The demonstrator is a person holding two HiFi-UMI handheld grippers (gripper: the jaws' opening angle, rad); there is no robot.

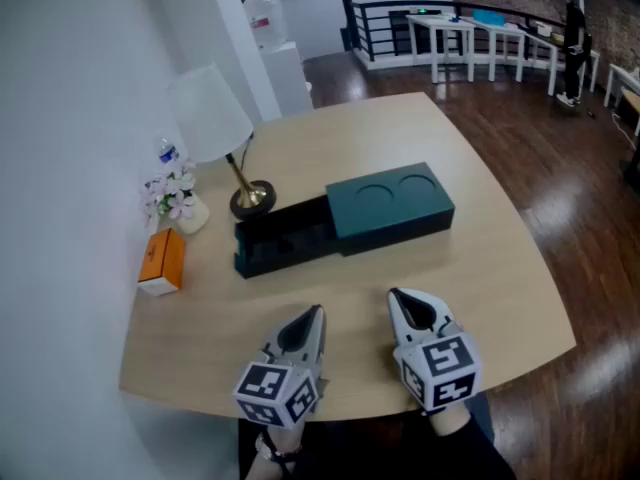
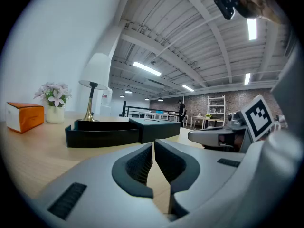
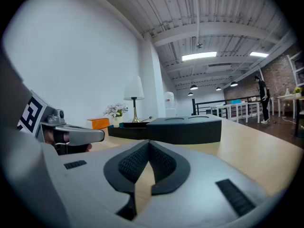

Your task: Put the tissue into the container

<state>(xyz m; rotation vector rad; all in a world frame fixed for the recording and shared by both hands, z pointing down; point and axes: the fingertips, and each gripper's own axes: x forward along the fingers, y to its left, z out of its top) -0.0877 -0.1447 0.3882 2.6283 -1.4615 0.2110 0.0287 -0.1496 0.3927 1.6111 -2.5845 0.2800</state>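
Note:
An orange tissue box [image 1: 162, 260] [image 2: 26, 117] [image 3: 99, 123] stands at the table's left edge. The dark green container [image 1: 390, 203] [image 2: 114, 132] [image 3: 180, 129] lies across the middle of the table, its lid slid to the right so that the left part [image 1: 280, 238] is uncovered. My left gripper [image 1: 318, 313] [image 2: 153, 144] and right gripper [image 1: 395, 296] [image 3: 148, 144] rest side by side near the front edge, pointing at the container and well short of it. Both are shut with nothing between the pads.
A white-shaded lamp [image 1: 215, 118] on a brass foot and a small vase of flowers [image 1: 175, 198] stand behind the tissue box, by the wall. The round wooden table [image 1: 500, 268] drops off to dark wood floor on the right.

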